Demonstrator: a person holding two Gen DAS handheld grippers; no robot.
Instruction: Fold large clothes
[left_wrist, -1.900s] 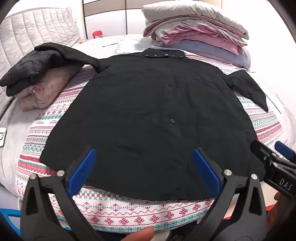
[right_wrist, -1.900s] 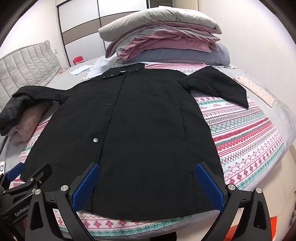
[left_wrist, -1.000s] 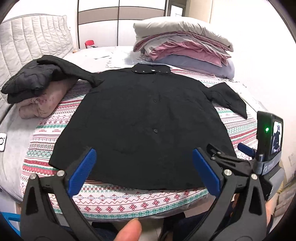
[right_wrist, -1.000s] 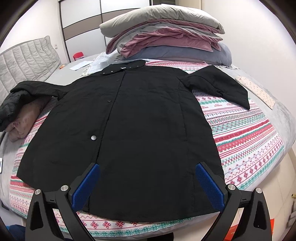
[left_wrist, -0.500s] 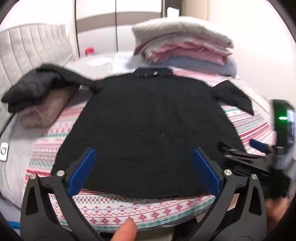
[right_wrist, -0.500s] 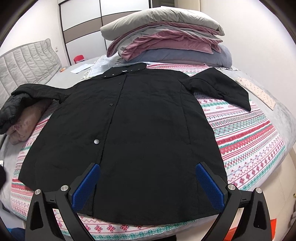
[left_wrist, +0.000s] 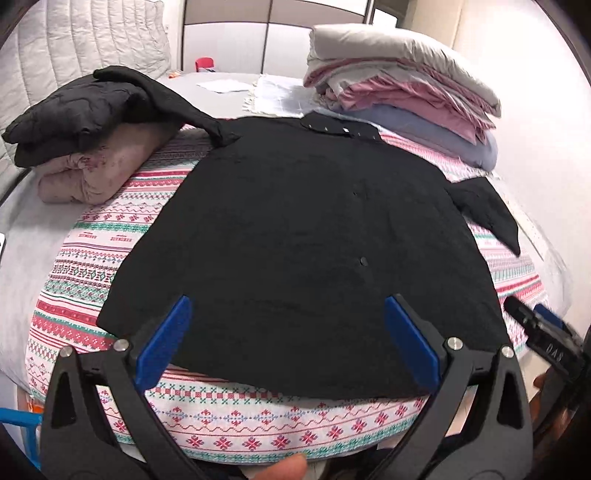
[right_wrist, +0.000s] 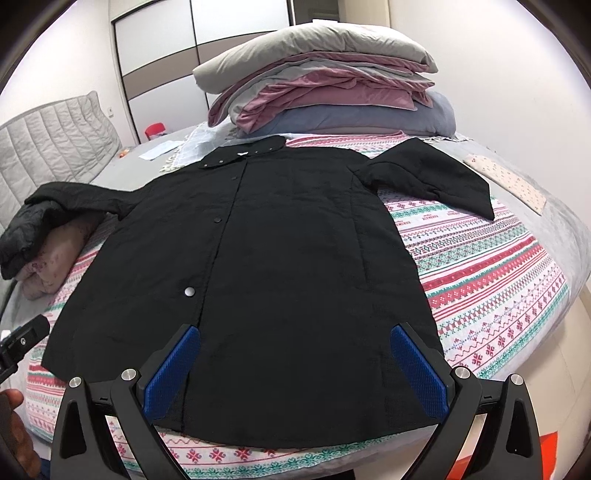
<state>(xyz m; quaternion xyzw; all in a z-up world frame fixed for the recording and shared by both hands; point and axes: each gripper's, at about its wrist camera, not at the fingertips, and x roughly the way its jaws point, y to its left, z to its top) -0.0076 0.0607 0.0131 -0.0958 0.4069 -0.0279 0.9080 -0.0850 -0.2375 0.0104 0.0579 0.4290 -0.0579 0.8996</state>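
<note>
A large black button-up coat (left_wrist: 303, 236) (right_wrist: 280, 258) lies flat, front up, on the patterned blanket, collar far and hem near. Its left sleeve drapes over a folded pile; its right sleeve (right_wrist: 432, 177) sticks out sideways. My left gripper (left_wrist: 288, 328) hovers open above the hem with nothing between its blue pads. My right gripper (right_wrist: 295, 365) is open too, over the hem's right half, empty. The right gripper's tip (left_wrist: 535, 328) shows at the left view's right edge, and the left one's tip (right_wrist: 22, 339) at the right view's left edge.
A stack of folded bedding (right_wrist: 317, 88) sits behind the collar. Folded black and pink garments (left_wrist: 88, 140) lie at the left. The patterned blanket (right_wrist: 487, 266) covers the bed; a quilted headboard (left_wrist: 74, 48) stands at far left. A wardrobe lines the back wall.
The left gripper has swung closer and lower toward the coat's hem, and the right gripper's tip has dropped to its right edge. The right view barely shifted; the coat lies unmoved.
</note>
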